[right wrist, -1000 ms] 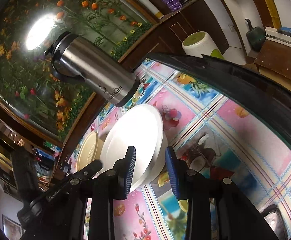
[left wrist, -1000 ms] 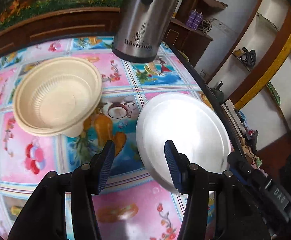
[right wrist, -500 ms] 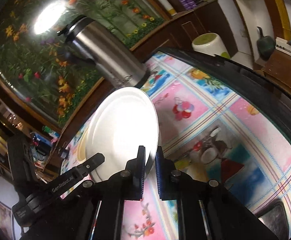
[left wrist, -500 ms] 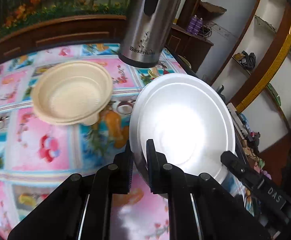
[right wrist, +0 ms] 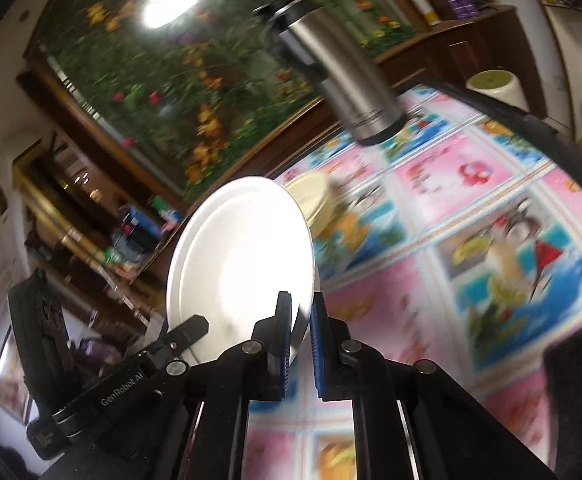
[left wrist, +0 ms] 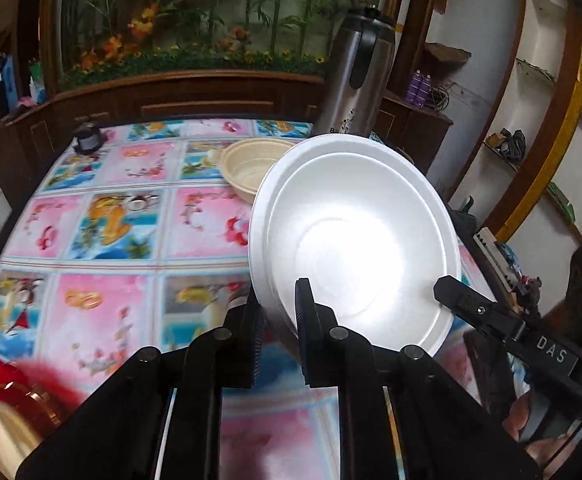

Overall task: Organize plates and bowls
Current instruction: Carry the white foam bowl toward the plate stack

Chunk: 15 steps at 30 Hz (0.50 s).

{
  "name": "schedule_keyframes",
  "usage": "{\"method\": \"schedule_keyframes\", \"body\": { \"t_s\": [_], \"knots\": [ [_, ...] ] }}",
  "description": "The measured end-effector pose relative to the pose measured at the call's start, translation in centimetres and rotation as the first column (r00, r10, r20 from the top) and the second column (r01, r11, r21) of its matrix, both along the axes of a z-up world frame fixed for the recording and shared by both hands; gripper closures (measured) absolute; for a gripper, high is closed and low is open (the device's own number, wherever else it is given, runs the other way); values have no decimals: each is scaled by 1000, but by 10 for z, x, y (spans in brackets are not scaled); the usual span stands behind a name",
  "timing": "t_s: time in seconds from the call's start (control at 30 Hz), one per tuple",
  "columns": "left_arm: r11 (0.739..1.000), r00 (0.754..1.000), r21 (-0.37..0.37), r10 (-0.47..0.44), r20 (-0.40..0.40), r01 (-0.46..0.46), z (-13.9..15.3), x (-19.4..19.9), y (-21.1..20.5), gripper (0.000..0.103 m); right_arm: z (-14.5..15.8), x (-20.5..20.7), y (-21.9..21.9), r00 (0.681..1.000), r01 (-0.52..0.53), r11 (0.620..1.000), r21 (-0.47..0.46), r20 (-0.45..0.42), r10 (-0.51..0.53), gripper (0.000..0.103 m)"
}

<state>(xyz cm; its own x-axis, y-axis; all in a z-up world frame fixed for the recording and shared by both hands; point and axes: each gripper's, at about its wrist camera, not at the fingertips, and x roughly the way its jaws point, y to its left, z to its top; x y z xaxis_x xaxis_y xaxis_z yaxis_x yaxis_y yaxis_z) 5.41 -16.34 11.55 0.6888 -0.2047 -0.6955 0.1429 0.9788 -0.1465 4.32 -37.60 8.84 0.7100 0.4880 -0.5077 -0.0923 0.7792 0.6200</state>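
Above table, both grippers clamp white plate (left wrist: 355, 240).

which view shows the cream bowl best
The left wrist view: the cream bowl is sharp there, its inside visible, though the white plate covers its right side. The right wrist view shows only a blurred edge of it behind the plate.

Between my black tongs with blue pads (left wrist: 303, 316) I see a plain white plate (left wrist: 355, 236), and past it a cream bowl (left wrist: 247, 164), a shiny silver flask (left wrist: 355, 80) and a pink-and-blue picture tablecloth (left wrist: 131, 232).
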Motion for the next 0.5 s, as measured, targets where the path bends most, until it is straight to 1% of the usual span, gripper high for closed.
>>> {"method": "schedule_keyframes", "body": {
  "t_s": [0.03,0.1,0.17,0.23,0.3,0.43,0.5],
  "knots": [
    [1000,1000,5,4,7,-4,1,-9,6,90,0,-5,4,1000,-13,1000,0,0,13,94],
    [1000,1000,-11,11,11,-11,-2,-31,22,90,-1,-18,16,999,-48,999,-4,-4,48,94],
    [1000,1000,-10,16,6,-15,-6,-48,33,90,-1,-33,30,997,-77,997,-22,-7,77,93],
    [999,1000,-37,15,3,-15,-14,-67,47,90,0,-49,42,994,-111,993,-47,-6,111,93],
    [999,1000,-39,16,-9,-16,-22,-79,54,88,-1,-60,51,992,-130,990,-62,-11,129,93],
    [997,999,-74,33,-37,-35,-40,-102,73,88,-10,-85,73,983,-180,979,-96,-38,177,93],
    [996,998,-84,33,-53,-37,-48,-108,79,88,-15,-93,82,980,-199,973,-119,-54,193,93]
  ]
}}
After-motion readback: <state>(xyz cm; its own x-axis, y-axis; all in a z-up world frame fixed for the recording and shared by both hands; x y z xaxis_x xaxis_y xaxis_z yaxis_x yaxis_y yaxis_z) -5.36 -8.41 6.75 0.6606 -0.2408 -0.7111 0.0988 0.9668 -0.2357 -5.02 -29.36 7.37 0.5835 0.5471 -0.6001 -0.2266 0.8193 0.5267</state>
